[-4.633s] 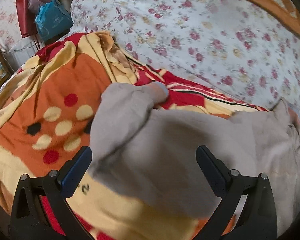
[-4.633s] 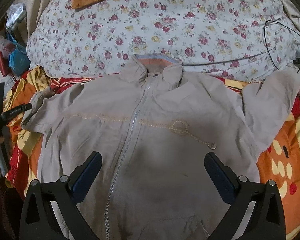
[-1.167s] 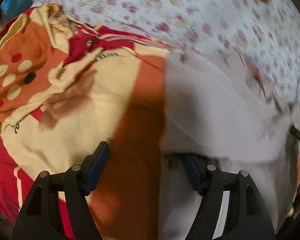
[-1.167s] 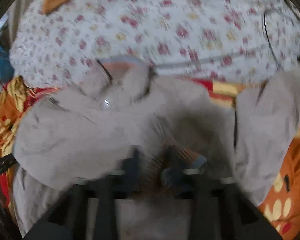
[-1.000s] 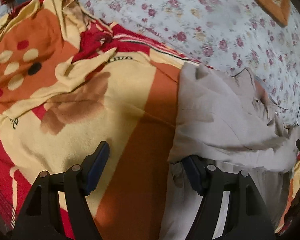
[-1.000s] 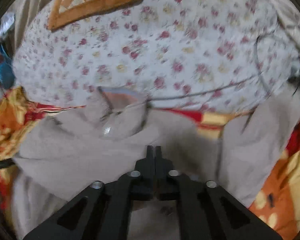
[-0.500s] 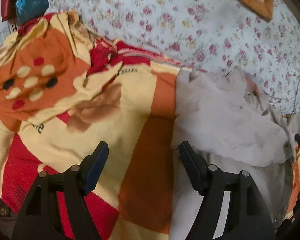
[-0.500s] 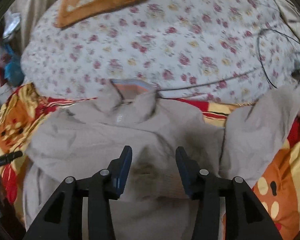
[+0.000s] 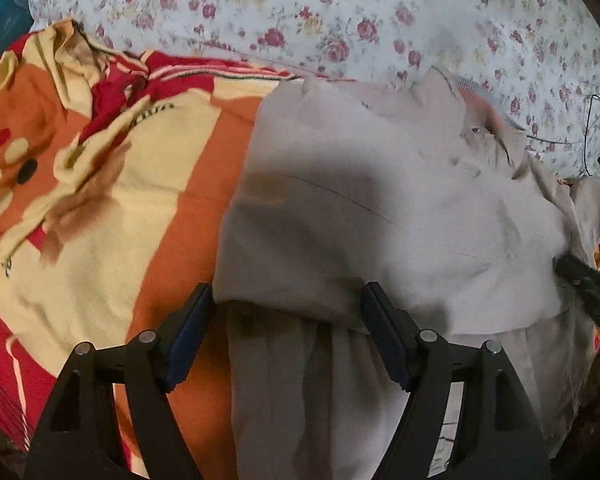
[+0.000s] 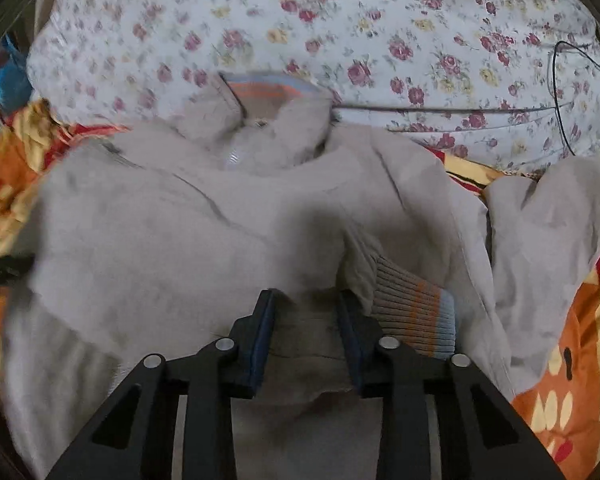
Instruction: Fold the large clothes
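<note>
The sleeve now lies folded across; both grippers apparently released, right closing.

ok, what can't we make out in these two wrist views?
- Jacket hem: cut off by the bottom edge and hidden behind the right gripper, right wrist view.
- Front zip: covered by the folded-over sleeve, left wrist view.
- Blanket lettering: blurred, unreadable.
- Whether the right gripper pinches fabric: unclear.
</note>
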